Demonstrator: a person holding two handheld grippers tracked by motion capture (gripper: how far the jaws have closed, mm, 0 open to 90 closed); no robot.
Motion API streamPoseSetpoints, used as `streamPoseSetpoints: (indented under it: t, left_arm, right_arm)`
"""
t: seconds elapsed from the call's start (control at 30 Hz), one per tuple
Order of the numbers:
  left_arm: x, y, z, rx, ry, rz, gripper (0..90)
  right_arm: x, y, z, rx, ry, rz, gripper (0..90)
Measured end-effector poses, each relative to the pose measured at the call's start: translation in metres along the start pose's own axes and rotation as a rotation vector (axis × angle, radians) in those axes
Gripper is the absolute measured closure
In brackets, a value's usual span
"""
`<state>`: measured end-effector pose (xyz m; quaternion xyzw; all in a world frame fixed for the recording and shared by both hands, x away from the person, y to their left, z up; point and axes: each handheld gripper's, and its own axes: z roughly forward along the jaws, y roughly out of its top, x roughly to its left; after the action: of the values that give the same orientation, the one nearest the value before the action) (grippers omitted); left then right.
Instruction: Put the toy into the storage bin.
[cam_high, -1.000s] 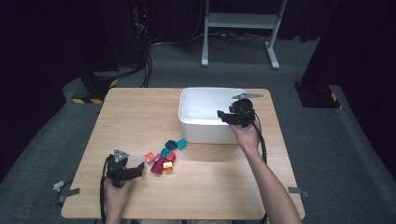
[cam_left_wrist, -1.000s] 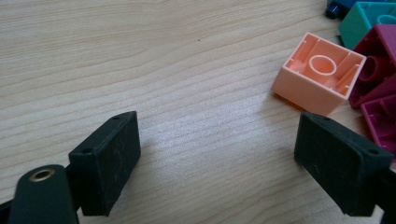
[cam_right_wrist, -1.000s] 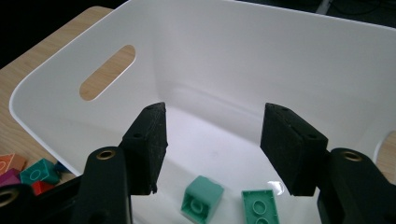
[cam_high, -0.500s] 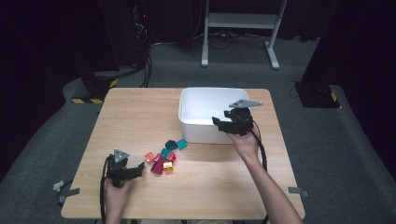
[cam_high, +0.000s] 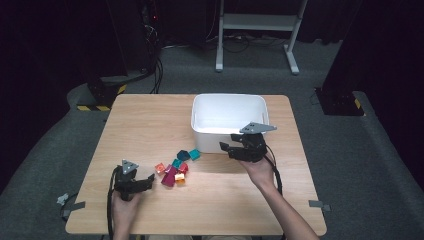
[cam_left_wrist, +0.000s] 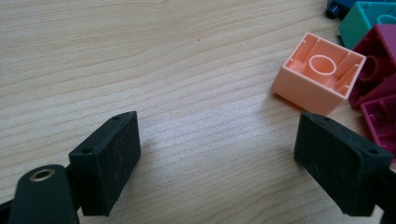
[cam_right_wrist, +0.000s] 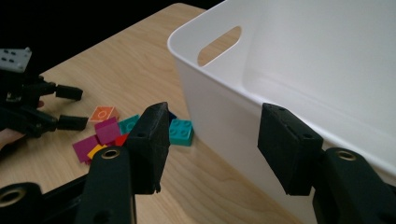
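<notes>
While the left gripper (cam_high: 150, 181) rests low on the wooden table (cam_high: 150, 125) near the front left corner, its jaws stand wide apart with nothing between them; in the left gripper view bare wood lies between the two black pads (cam_left_wrist: 105, 163). A peach brick (cam_left_wrist: 317, 72) lies upside down, hollow side up, just beyond the right pad and apart from it. Magenta bricks (cam_left_wrist: 378, 74) touch the peach one on its far side, with a teal brick (cam_left_wrist: 369, 18) behind them. In the high view the whole heap of bricks (cam_high: 175, 167) sits near the table's middle, just right of the left gripper's tips and left of the tub's front corner. The right gripper (cam_high: 226, 148) is at the front wall of the white tub (cam_high: 227, 112), pointing left towards the bricks. Its jaws have just been closing a little but remain well open, and no brick is held. In the right gripper view the near rim of the tub (cam_right_wrist: 224, 98) sits in the gap between the pads without either pad pressing on it, as far as can be told. A second teal brick (cam_right_wrist: 181, 131) lies on the wood just beside the tub's front wall. The tub's inside looks white and bare where visible
</notes>
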<state>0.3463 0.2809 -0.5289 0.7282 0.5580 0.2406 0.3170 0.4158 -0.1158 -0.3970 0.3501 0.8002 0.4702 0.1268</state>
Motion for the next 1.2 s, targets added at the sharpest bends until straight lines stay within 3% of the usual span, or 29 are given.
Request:
streamPoseSetpoints:
  t: [0.33, 0.77, 0.8, 1.2]
  left_arm:
    - [0.0, 0.0, 0.0, 0.0, 0.0, 0.0, 14.8]
    - [0.0, 0.0, 0.0, 0.0, 0.0, 0.001, 14.8]
    - [0.0, 0.0, 0.0, 0.0, 0.0, 0.0, 14.8]
    - [0.0, 0.0, 0.0, 0.0, 0.0, 0.001, 14.8]
  right_arm:
    - [0.028, -0.022, 0.019, 0.033, 0.042, -0.056, 43.7]
    - [0.055, -0.041, 0.051, 0.069, 0.12, -0.048, 43.9]
    - [0.061, -0.045, 0.058, 0.084, 0.133, -0.053, 44.0]
    - [0.085, -0.055, 0.091, 0.137, 0.169, -0.076, 44.2]
